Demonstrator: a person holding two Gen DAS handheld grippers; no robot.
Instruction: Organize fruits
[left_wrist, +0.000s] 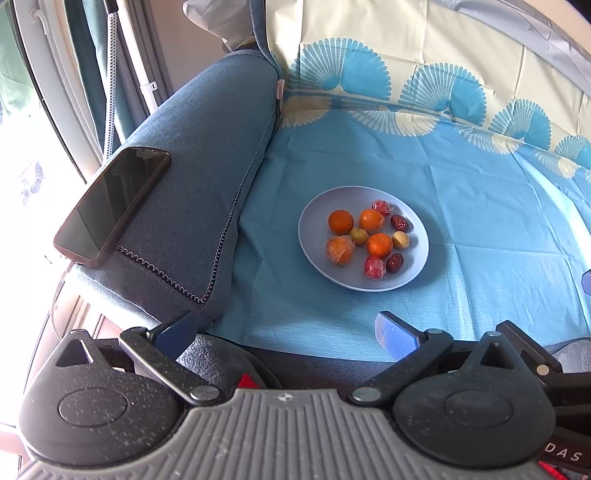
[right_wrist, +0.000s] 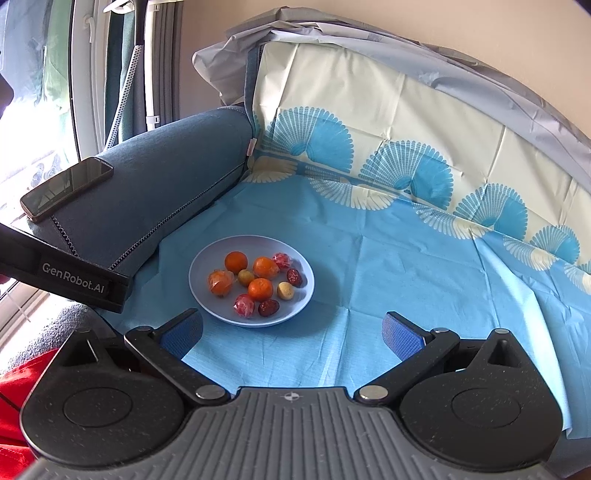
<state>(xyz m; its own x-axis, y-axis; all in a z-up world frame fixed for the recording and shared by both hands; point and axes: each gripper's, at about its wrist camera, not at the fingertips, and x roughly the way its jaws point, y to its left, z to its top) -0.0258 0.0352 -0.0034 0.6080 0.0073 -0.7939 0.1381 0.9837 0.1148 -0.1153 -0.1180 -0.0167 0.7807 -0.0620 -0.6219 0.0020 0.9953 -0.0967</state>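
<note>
Fingers (left_wrist: 395, 334) of the left gripper (left_wrist: 286, 332) are standing spread wide apart and holding nothing; the right gripper (right_wrist: 293, 332) is likewise showing its blue-padded fingers (right_wrist: 400, 334) spread apart and holding nothing. Both grippers are hovering near the front edge of the blue cloth (left_wrist: 480, 221) covering the sofa seat. A pale blue plate (right_wrist: 207, 269) is resting on this cloth, well apart from the fingers. It is carrying three bare oranges (right_wrist: 260, 289), one wrapped orange (right_wrist: 220, 282), two red wrapped fruits (right_wrist: 244, 305), two dark red dates (right_wrist: 269, 307) and two small yellowish fruits (right_wrist: 285, 290). A dark phone (left_wrist: 112, 205) is lying on the sofa armrest (left_wrist: 207, 155).
</note>
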